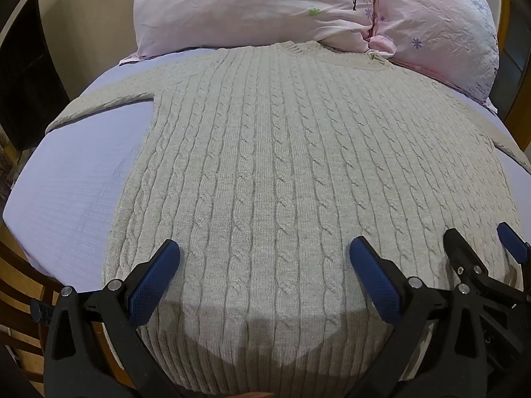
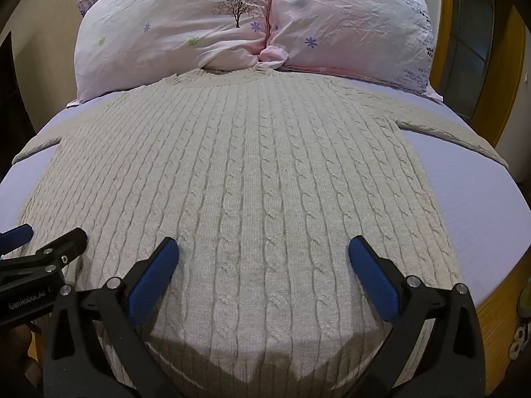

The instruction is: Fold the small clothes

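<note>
**Both grippers open above the hem of a flat sweater**

The left gripper (image 1: 264,252) is nearest in its own view. Its two blue pads (image 1: 154,278) stand wide apart and hold nothing; they hover over the lower part of the sweater (image 1: 282,152). The right gripper (image 2: 264,252) is in the same state: the pads are spread and there is no cloth between them. It is just beside the left one, and each gripper shows at the edge of the other's view.

The sweater is a light grey cable knit. It lies flat on the bed (image 1: 66,192), with the ribbed hem near the grippers and the collar (image 1: 295,48) at the far end. Both sleeves are spread out to the sides over the pale lilac sheet. One sleeve (image 2: 458,132) reaches the right edge of the bed.

Behind the collar lie two pink pillows (image 2: 172,30) with small flowers and a printed tree. The collar touches them where they meet.
</note>
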The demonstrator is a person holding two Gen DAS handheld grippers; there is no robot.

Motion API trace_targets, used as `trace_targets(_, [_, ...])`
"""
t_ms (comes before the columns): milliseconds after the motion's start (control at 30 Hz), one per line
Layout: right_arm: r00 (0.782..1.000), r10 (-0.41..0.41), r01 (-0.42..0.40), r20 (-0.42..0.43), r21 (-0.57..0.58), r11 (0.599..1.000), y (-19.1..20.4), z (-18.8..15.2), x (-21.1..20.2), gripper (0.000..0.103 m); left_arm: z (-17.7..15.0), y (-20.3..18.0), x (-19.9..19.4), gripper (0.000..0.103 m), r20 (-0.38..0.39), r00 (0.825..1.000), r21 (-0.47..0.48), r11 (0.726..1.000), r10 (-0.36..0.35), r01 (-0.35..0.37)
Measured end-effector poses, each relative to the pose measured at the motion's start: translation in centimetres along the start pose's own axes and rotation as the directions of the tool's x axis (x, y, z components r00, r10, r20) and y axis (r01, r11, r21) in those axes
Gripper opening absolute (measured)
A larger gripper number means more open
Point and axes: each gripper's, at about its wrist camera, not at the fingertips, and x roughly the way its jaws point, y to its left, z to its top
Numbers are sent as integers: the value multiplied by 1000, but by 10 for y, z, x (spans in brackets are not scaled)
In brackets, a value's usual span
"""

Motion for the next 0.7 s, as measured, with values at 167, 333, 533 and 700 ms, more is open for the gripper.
trace_targets(167, [1000,1,-1,2,1,1000,0,0,0,101,0,0,0,102,1,1000,0,1000,-1,1])
trace_targets(333, [1000,1,-1,3,0,1000,0,0,0,101,0,0,0,102,1,1000,0,1000,0,0])
trace_targets(533, [1000,1,-1,4,1,1000,0,0,0,101,0,0,0,102,2,1000,0,1000,0,0])
trace_targets(700, [1000,1,-1,4,1,1000,0,0,0,101,0,0,0,102,7,1000,1,1000,0,0])
